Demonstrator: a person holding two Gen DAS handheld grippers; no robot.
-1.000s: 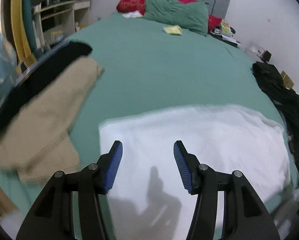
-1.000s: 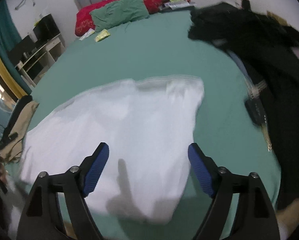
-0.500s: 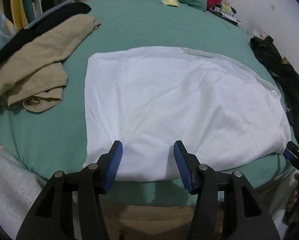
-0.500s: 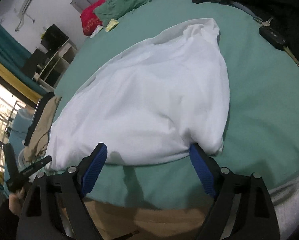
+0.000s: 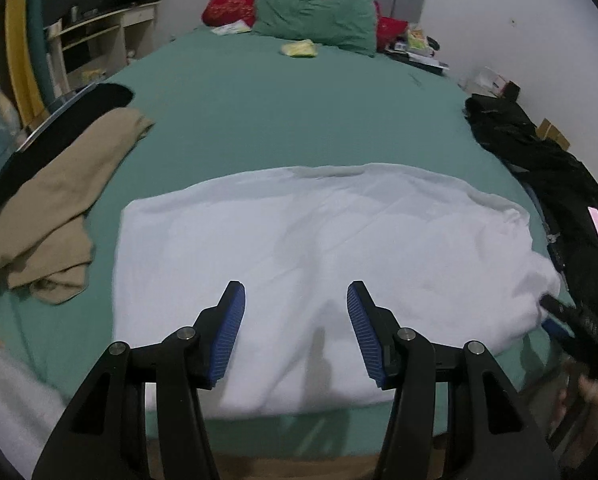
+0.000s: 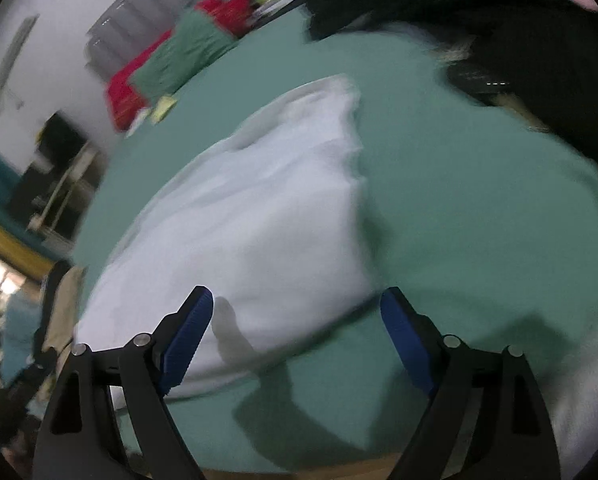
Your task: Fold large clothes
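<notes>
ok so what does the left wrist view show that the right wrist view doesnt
Only the left wrist view shows the tan garment clearly, heaped beside the white garment, and the right gripper at the white garment's right corner.

Only the right wrist view shows the strip of green sheet between the white garment's right edge and the black clothes, though it is blurred.

Both show the white garment spread flat, the pillows at the headboard, and open fingers holding nothing.
</notes>
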